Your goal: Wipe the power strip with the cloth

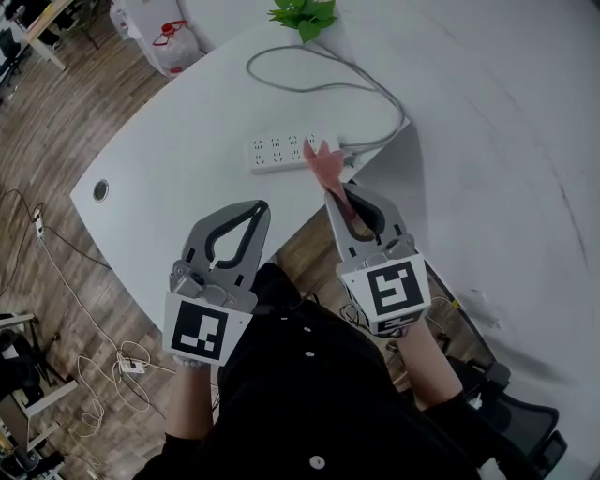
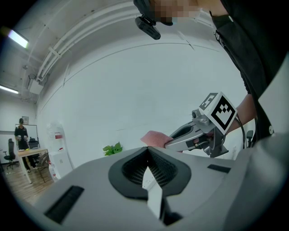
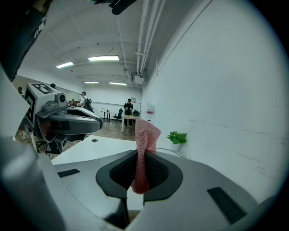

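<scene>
The right gripper [image 3: 141,152] has its jaws closed on a pink mesh cloth [image 3: 145,133]. The cloth is pinched between the dark pads, with its upper part standing above the tips and a short end hanging below the grip. The left gripper [image 2: 147,149] has its jaws together at the tips, with nothing held between them.

In the head view, the right gripper [image 1: 331,194] sits right of centre, and the cloth [image 1: 322,165] sticks out from its tips toward the top of the frame. The cloth overlaps the right end of the white power strip [image 1: 281,151]; whether the two touch cannot be told. The left gripper [image 1: 257,207] is left of centre, below the strip and apart from it.

The strip lies in the upper middle of the frame, near the front edge of a white table [image 1: 178,178]. A grey cable [image 1: 314,86] loops from the strip's right end up toward a green plant [image 1: 305,14] at the top edge. A wood-plank floor [image 1: 56,122] fills the left side of the frame.
</scene>
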`<action>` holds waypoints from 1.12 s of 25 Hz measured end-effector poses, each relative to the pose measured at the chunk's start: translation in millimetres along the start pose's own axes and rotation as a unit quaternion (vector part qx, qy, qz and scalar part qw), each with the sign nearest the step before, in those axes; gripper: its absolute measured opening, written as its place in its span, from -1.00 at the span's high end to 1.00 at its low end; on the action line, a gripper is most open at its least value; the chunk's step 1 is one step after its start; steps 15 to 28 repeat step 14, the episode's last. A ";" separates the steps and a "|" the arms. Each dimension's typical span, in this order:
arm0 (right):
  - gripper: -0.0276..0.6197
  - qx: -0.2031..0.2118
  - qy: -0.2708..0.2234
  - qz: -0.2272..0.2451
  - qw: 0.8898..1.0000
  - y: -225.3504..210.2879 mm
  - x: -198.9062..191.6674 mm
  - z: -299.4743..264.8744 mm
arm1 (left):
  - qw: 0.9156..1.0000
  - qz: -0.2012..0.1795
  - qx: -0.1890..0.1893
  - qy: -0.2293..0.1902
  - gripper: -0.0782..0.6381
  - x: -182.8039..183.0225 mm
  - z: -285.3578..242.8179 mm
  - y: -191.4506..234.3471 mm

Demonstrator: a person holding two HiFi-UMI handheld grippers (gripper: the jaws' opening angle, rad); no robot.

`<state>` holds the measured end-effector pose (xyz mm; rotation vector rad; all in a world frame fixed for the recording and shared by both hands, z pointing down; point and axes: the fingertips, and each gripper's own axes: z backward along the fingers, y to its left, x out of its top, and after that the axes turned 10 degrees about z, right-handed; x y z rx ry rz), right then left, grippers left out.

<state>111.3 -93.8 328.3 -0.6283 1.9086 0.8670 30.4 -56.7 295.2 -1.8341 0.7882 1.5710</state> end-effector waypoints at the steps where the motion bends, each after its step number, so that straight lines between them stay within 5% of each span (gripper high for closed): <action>1: 0.75 -0.001 0.001 0.001 1.000 -0.1 0.2 0.5 | 1.000 -0.001 -0.001 -0.001 0.74 0.1 0.3 -0.2; 28: 0.75 -0.003 -0.001 -0.001 1.000 5.5 1.0 4.9 | 1.000 -0.003 0.003 -0.003 0.74 -0.1 4.3 1.3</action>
